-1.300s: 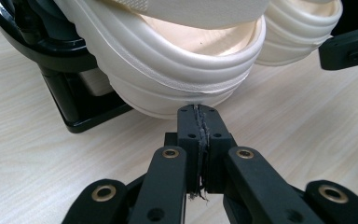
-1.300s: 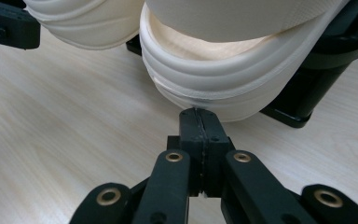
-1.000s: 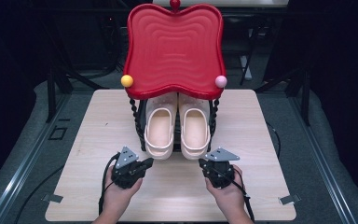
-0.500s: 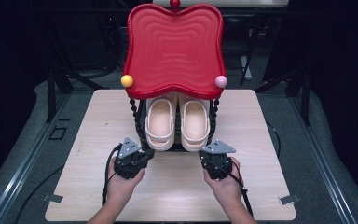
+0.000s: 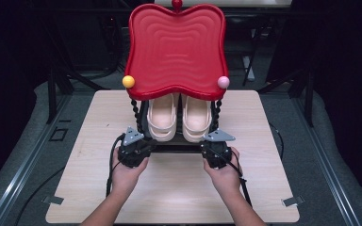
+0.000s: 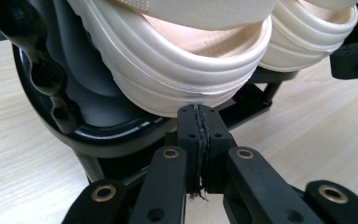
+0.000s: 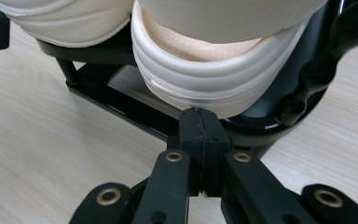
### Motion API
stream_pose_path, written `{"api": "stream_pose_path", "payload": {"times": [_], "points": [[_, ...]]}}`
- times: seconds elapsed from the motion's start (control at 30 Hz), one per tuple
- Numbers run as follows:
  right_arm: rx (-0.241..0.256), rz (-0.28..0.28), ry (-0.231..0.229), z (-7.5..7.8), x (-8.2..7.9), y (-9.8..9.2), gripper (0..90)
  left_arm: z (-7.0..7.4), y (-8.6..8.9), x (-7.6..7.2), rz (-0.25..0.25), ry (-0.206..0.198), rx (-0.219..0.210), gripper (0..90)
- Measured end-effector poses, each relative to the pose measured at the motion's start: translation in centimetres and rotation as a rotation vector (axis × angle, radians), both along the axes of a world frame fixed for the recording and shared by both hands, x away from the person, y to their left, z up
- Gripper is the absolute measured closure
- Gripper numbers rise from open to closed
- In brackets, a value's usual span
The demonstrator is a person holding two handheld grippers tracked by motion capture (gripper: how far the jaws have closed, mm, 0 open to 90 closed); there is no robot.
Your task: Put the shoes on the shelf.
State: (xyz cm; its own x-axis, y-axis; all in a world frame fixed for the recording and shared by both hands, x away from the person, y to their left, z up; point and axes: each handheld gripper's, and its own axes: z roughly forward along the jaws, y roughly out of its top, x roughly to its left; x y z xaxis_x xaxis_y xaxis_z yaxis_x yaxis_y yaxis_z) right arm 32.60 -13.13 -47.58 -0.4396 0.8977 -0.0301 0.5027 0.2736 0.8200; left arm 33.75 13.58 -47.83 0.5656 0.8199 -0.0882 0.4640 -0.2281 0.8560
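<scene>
From the high view, a red tray-topped rack (image 5: 176,47) stands at the far middle of the wooden table (image 5: 264,188), with a yellow ball (image 5: 128,81) and a pink ball (image 5: 223,82) at its front corners. Under the tray sit two cream clogs, the left clog (image 5: 161,117) and the right clog (image 5: 197,118), side by side on the black lower shelf (image 5: 179,147). The left gripper (image 5: 143,143) and right gripper (image 5: 212,146) sit at lower centre, each up against the shelf's front edge. Half a second ago both were a little nearer the person; they have since moved forward to the rack.

In the left gripper view, the jaws are pressed together with nothing between them, their tips just under the heel of the left clog (image 6: 177,70), centre frame.

In the right gripper view, the jaws are likewise shut on nothing, tips just below the right clog (image 7: 214,70), upper centre.

I can read no brand, label or writing anywhere.
</scene>
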Motion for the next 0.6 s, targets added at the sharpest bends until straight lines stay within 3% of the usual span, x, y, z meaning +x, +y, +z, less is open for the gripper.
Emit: {"api": "stream_pose_path", "payload": {"times": [0.33, 0.5, 0.6], "points": [[0.034, -0.013, 0.001, -0.3, 1.4, 0.5, 90.0, -0.5, -0.1, 1.6, 0.027, 0.02, -0.002, 88.7], [0.034, -0.016, 0.006, -0.5, 1.9, 0.9, 90.0, -0.9, -0.4, 2.0, 0.029, 0.029, 0.018, 88.7], [0.028, -0.016, 0.031, -0.5, 2.1, 1.0, 90.0, -1.0, -0.5, 2.3, 0.029, 0.035, 0.014, 88.7]]}}
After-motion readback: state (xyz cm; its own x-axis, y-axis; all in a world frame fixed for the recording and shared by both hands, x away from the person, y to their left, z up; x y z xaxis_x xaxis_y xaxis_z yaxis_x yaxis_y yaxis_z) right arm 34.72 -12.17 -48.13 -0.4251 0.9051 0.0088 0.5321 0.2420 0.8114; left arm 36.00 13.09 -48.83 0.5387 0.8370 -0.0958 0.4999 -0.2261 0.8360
